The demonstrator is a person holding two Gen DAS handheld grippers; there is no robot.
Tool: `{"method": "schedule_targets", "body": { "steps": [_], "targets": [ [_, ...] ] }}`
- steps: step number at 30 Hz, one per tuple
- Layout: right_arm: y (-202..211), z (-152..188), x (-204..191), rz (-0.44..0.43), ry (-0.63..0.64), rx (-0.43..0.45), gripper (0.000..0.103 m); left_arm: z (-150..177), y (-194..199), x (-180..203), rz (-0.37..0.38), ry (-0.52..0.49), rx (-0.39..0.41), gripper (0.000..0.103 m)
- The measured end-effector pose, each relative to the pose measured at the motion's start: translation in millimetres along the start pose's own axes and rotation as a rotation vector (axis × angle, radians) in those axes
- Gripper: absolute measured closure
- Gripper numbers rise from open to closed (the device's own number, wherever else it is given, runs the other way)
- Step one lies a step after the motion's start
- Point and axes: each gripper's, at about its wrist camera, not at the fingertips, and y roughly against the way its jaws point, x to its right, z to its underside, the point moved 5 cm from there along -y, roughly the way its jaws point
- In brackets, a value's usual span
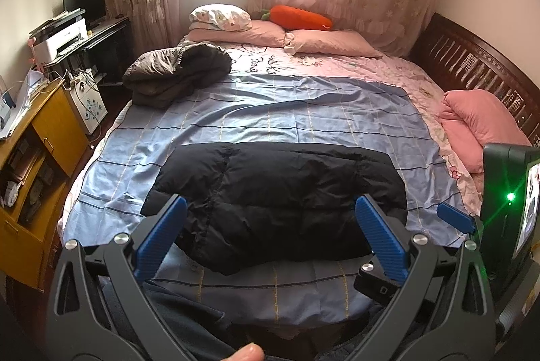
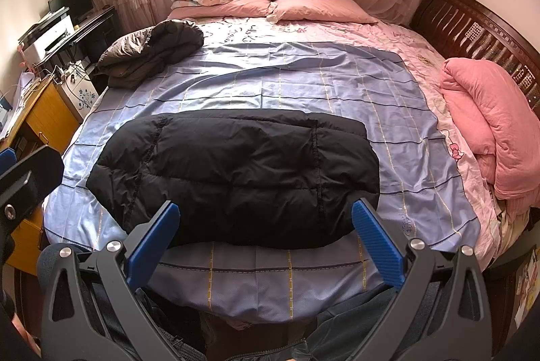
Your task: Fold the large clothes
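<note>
A black padded jacket lies folded into a wide block on the blue checked sheet, near the bed's front edge; it also shows in the right wrist view. My left gripper is open and empty, held above the jacket's near side. My right gripper is open and empty, also above the jacket's near edge; it shows at the right edge of the left wrist view. The left gripper's body shows at the left edge of the right wrist view.
A grey-brown folded coat lies at the bed's far left. A pink quilt lies at the right by the dark wooden bed frame. Pillows and a carrot plush are at the head. A yellow cabinet stands at left.
</note>
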Motion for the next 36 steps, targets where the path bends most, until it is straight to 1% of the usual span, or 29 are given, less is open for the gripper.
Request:
{"method": "schedule_targets", "body": {
  "steps": [8, 13, 18, 27, 36],
  "targets": [
    [1, 1, -2, 0.002, -0.005, 0.000, 0.001, 0, -1, 2, 0.005, 0.003, -0.001, 0.002],
    [1, 0, -2, 0.002, -0.003, 0.000, 0.001, 0, 0, 1, -0.024, 0.009, 0.008, 0.002],
    [0, 1, -2, 0.002, -0.001, -0.003, 0.001, 1, -1, 4, -0.002, 0.012, -0.010, 0.002],
    [0, 1, -3, 0.002, -0.004, -0.002, 0.001, 2, -1, 9, -0.005, 0.013, -0.011, 0.002],
    [0, 1, -3, 0.002, -0.004, -0.005, 0.001, -2, 5, 12, 0.011, 0.037, 0.031, 0.002]
  ]
}}
